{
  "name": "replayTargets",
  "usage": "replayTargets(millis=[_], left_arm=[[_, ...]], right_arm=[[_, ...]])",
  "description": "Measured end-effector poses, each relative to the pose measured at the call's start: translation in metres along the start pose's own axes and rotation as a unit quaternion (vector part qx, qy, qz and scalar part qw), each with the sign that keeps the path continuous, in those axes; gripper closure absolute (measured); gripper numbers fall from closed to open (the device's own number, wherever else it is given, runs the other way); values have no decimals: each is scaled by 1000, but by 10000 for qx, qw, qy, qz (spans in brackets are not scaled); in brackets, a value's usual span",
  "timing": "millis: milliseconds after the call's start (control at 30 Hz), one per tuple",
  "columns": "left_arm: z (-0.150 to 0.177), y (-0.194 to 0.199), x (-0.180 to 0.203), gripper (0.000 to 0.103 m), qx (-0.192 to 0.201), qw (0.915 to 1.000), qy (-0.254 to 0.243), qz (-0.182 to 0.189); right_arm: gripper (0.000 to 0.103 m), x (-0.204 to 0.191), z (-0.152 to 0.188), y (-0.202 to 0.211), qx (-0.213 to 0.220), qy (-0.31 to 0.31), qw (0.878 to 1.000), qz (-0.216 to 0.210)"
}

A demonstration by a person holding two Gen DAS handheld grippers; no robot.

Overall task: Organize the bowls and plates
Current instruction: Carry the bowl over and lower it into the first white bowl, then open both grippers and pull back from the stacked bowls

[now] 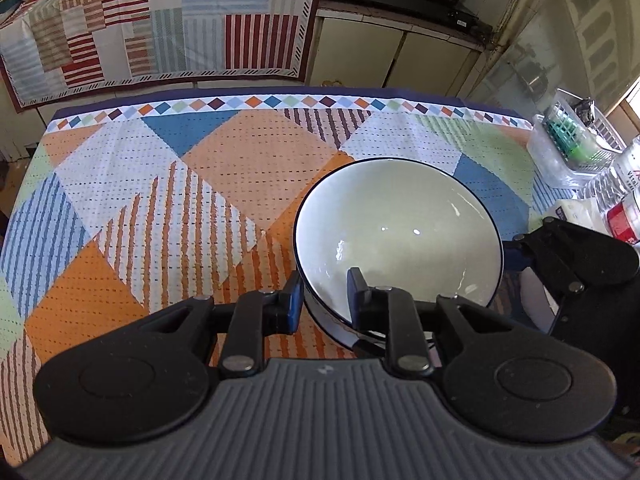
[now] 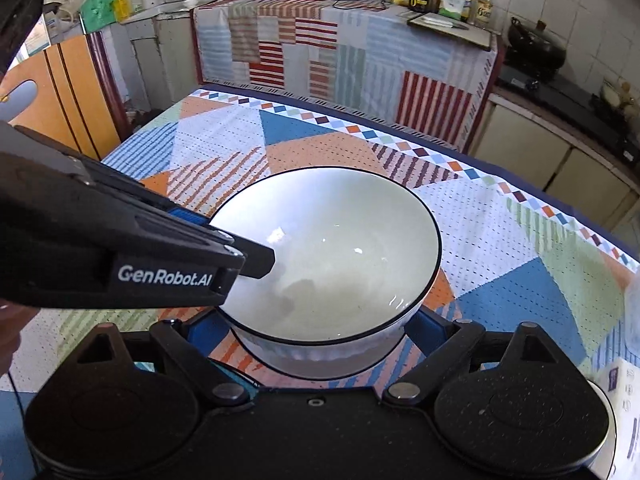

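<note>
A white bowl (image 1: pixel 400 224) with a dark blue rim sits over the patterned tablecloth (image 1: pixel 160 184); it also fills the middle of the right wrist view (image 2: pixel 340 240). My left gripper (image 1: pixel 326 298) is shut on the bowl's near rim, one finger outside and one inside the wall. It enters the right wrist view from the left (image 2: pixel 240 248). My right gripper (image 2: pixel 316 328) is open, its blue pads on either side of the bowl's lower wall, close to it. A dark-rimmed plate edge (image 2: pixel 328 374) shows under the bowl.
A clear plastic basket (image 1: pixel 576 140) and bottles (image 1: pixel 624 208) stand at the table's right edge. A white box (image 2: pixel 622 412) lies at the right. Behind the table are a cloth-covered counter (image 2: pixel 344 48) and a stove (image 2: pixel 560 84).
</note>
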State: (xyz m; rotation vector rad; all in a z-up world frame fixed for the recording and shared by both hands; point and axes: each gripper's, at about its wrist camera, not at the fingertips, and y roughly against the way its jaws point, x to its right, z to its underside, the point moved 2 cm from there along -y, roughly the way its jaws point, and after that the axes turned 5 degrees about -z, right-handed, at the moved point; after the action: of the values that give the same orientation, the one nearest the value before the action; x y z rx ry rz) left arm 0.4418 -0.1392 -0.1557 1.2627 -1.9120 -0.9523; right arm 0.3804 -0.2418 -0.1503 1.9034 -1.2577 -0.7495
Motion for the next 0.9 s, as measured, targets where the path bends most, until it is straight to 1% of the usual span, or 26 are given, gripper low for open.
replayTargets(millis=[100, 200, 267, 333, 400, 467, 533, 667, 733, 800, 900], left_arm=[[0, -2, -4, 82, -70, 10000, -2, 39], [1, -4, -9, 82, -75, 9999, 84, 86], [3, -6, -11, 82, -71, 9999, 105, 39], [6, -3, -14, 82, -76, 9997, 200, 100], [8, 4, -15, 82, -57, 9995, 267, 140], [10, 14, -13, 82, -31, 9997, 195, 159], [12, 23, -11, 81, -37, 9996, 131, 246], [16, 42, -5, 81, -37, 9998, -76, 177], [18, 52, -1, 81, -9, 9996, -165, 214], [20, 60, 0, 81, 1, 9994, -63, 351], [24, 71, 7, 81, -37, 9991, -23, 420]], right_arm=[[7, 1, -1, 1, -132, 42, 9999, -65], [6, -3, 1, -1, -364, 305, 9988, 77], [6, -6, 4, 3, -244, 451, 9985, 170], [6, -7, 5, 7, -175, 387, 9989, 191], [6, -5, 7, 18, 28, 144, 9998, 157], [6, -3, 13, 30, 182, -45, 9998, 108], [6, -2, 20, 45, 379, -171, 9990, 161], [6, 2, 35, 76, 663, -409, 9967, 235], [6, 4, 42, 89, 774, -533, 9951, 291], [6, 8, 49, 101, 898, -660, 9932, 350], [6, 14, 63, 117, 1103, -946, 9883, 459]])
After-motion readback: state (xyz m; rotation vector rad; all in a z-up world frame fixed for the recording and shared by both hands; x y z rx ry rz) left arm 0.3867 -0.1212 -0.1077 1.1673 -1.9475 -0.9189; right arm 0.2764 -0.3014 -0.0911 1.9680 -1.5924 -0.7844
